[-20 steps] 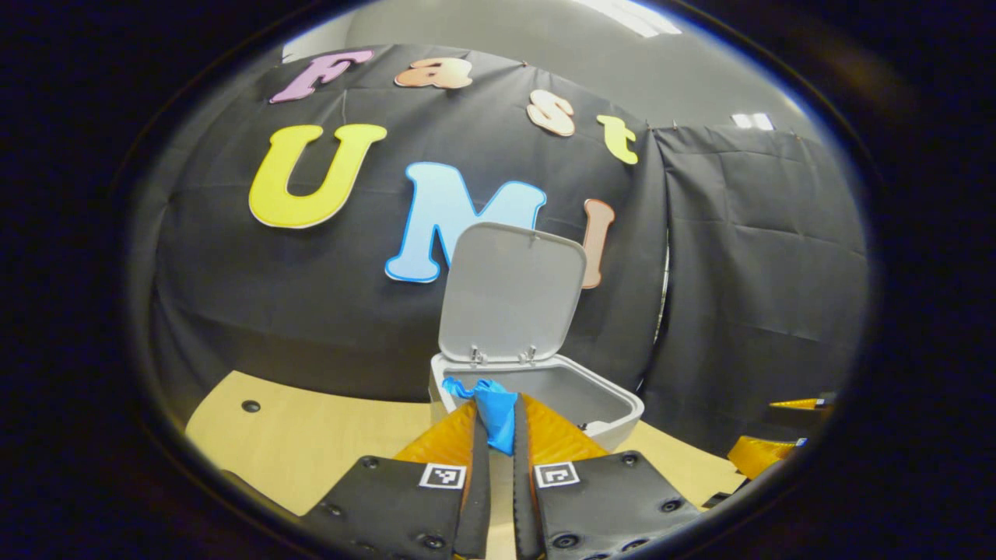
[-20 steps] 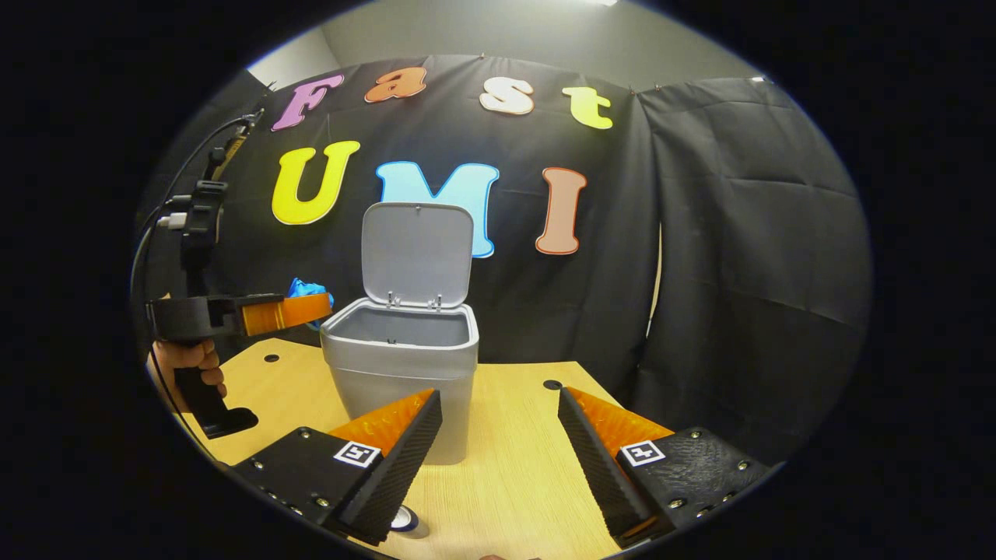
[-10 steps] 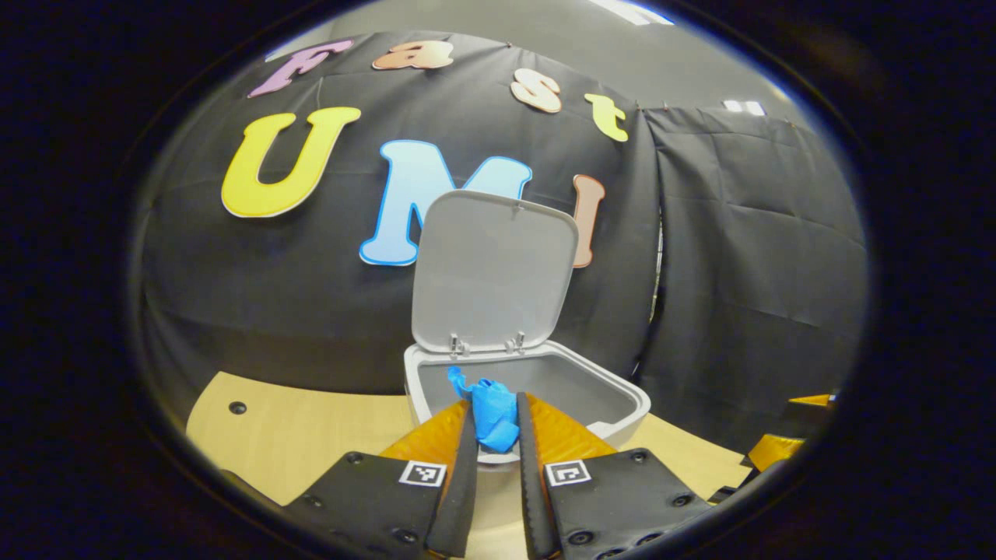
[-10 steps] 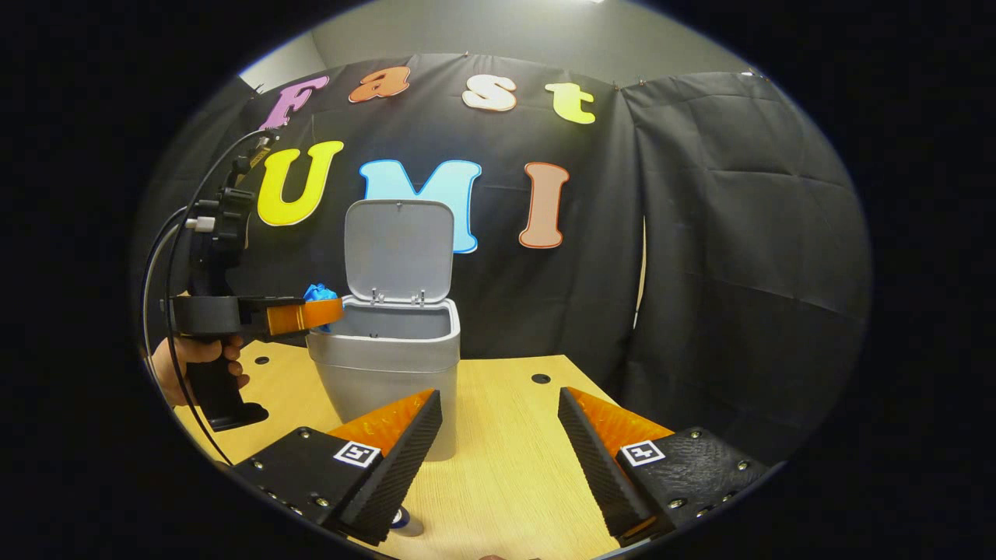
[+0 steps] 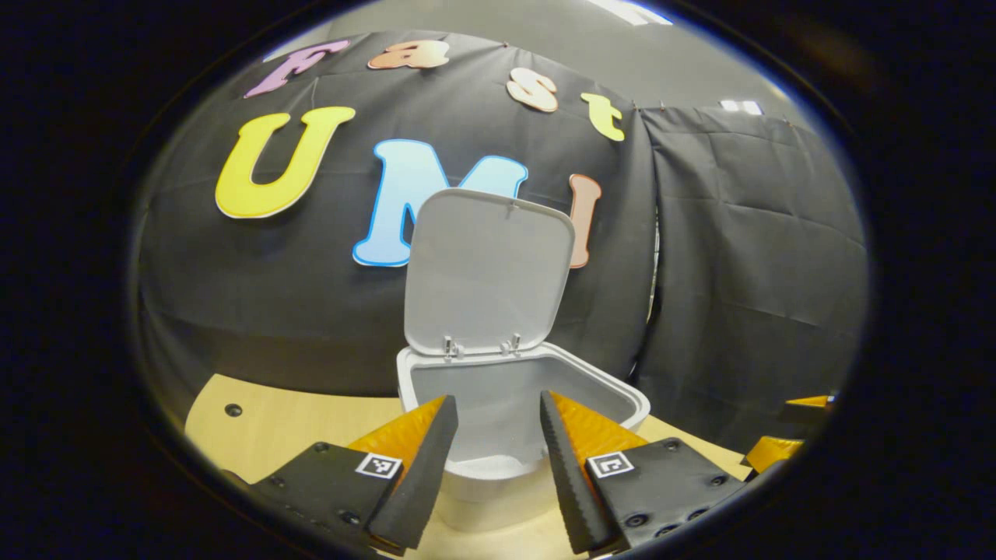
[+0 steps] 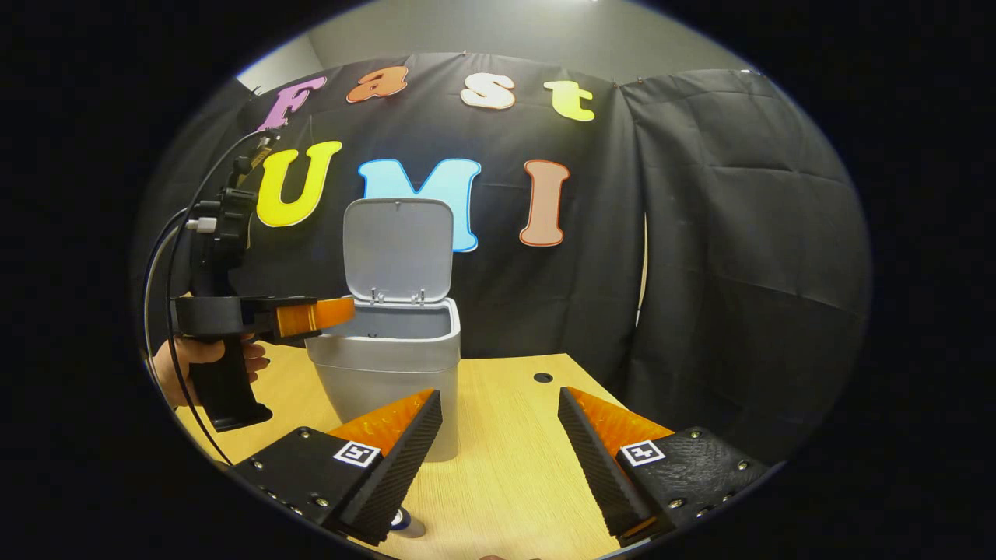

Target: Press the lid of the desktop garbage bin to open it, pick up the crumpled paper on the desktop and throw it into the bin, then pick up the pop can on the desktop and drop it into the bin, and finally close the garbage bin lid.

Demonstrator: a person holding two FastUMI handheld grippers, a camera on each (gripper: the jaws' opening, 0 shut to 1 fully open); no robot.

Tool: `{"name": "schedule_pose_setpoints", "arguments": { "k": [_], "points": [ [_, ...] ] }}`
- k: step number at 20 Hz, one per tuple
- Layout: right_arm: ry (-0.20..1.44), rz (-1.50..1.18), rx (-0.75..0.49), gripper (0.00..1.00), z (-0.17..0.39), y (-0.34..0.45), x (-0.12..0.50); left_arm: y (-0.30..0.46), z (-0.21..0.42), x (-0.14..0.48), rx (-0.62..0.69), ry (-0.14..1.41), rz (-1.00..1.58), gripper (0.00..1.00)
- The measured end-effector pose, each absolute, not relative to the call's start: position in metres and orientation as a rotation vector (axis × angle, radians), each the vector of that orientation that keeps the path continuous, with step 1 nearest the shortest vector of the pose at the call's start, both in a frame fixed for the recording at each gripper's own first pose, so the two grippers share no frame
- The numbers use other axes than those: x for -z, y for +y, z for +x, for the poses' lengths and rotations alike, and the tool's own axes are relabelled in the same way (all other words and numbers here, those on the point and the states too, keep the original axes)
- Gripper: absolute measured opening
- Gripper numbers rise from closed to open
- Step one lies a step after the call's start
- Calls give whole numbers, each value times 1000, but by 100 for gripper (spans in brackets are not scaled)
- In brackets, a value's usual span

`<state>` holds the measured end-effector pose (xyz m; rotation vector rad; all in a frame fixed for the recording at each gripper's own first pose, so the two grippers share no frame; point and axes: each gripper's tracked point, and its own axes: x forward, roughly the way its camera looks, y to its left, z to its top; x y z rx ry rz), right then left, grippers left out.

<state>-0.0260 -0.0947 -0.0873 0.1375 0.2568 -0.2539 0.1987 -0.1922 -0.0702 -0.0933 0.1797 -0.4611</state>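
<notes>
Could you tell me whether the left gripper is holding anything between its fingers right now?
No; in the left gripper view the left gripper is open, with just the open garbage bin showing in the gap between its fingers.

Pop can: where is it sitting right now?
In the right gripper view the pop can stands on the desk at the bottom edge, just below the right gripper's left finger, in front of the open bin.
</notes>
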Motion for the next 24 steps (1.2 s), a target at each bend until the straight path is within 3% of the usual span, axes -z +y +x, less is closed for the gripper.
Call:
{"name": "schedule_pose_setpoints", "arguments": {
  "k": [3, 12, 24],
  "points": [
    [256, 131, 234, 96, -23, -89, 87, -191, 196, 66, 458, 169, -100, 89],
    [286, 151, 120, 96, -17, -58, 96, -146, 179, 47, 335, 125, -103, 96],
    [533, 229, -141, 97, -27, 20, 156, -115, 141, 43, 273, 106, -50, 96]
  ]
}}
